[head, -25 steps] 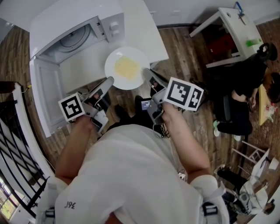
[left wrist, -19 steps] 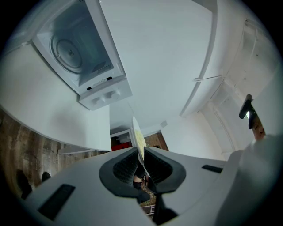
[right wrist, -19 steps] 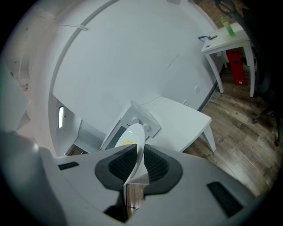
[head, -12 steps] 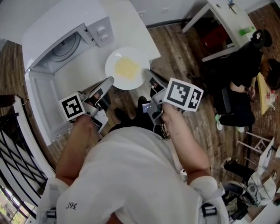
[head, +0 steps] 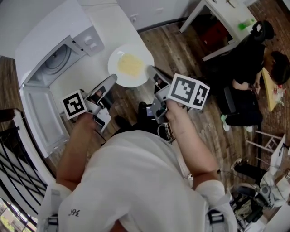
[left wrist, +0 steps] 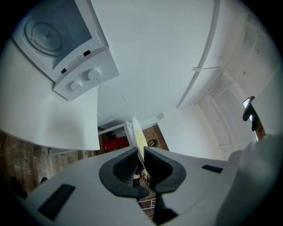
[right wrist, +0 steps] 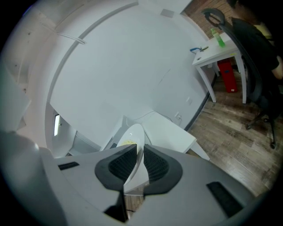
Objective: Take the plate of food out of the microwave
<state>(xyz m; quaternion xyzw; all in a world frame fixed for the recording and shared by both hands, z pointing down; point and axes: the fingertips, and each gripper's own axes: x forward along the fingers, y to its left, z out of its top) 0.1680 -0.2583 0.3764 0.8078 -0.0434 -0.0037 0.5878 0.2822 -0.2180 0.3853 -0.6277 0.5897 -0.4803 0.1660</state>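
Both left gripper [head: 113, 80] and right gripper [head: 150, 69] fingers [left wrist: 126, 165] clamp the plate [head: 132, 82] rim.

Brown wooden plank floor [head: 181, 50] fills the middle and right of the head view. A white desk [head: 229, 13] stands at the upper right with a green bottle [head: 247, 21] on top and a red box [head: 217, 29] beneath. Just right of it, a person in black [head: 253, 68] sits on a black chair. Black railing [head: 13, 158] runs along the lower left edge. A white counter [head: 113, 22] occupies the upper left.
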